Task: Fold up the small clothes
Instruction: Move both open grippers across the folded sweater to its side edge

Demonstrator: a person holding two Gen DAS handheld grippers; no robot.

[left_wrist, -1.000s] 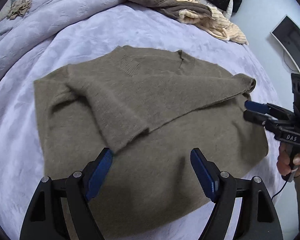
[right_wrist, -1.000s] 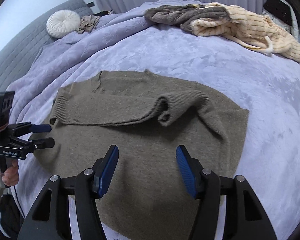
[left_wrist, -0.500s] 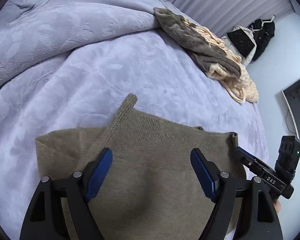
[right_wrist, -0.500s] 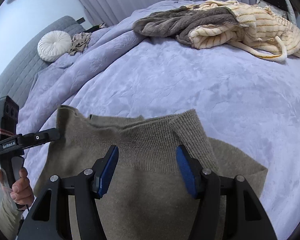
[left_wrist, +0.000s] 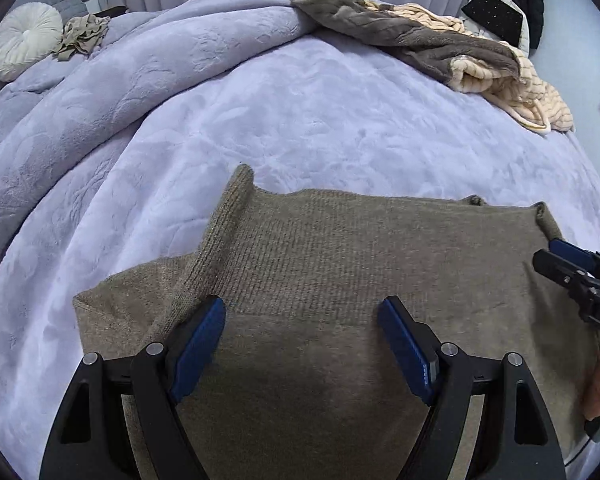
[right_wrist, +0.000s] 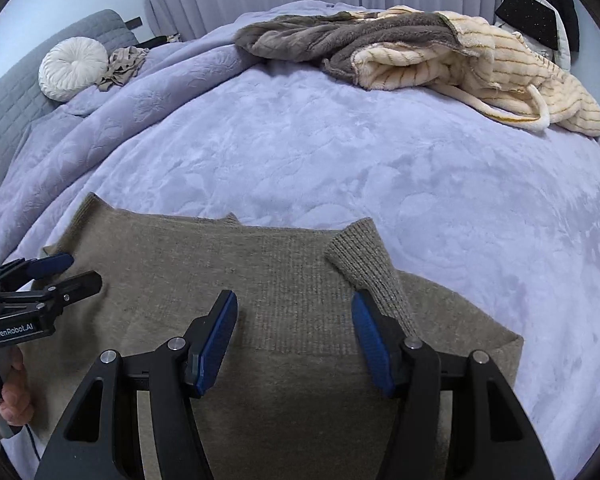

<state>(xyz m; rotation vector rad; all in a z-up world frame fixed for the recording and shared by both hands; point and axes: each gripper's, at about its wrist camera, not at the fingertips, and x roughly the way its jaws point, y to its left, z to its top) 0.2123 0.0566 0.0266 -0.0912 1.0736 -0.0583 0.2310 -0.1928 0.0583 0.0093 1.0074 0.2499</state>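
Observation:
An olive-brown knit sweater (left_wrist: 340, 264) lies folded on the lavender bed, its ribbed hem band on top; it also shows in the right wrist view (right_wrist: 284, 280). One ribbed sleeve cuff (left_wrist: 236, 196) sticks out at its far left, another cuff (right_wrist: 364, 256) at its far right. My left gripper (left_wrist: 302, 344) is open over the sweater's left part, holding nothing. My right gripper (right_wrist: 294, 344) is open over its right part, holding nothing. Each gripper appears at the edge of the other's view: the right gripper (left_wrist: 568, 264), the left gripper (right_wrist: 64, 272).
A pile of grey and cream striped clothes (right_wrist: 400, 52) lies at the far right of the bed (right_wrist: 340, 152). A round white cushion (right_wrist: 73, 68) and a crumpled beige cloth (right_wrist: 124, 66) sit at the far left. A bunched duvet (left_wrist: 100, 92) runs along the left.
The sweater's near half has been folded over, so the hem band now lies on top. Both grippers have come in low over the sweater, still open.

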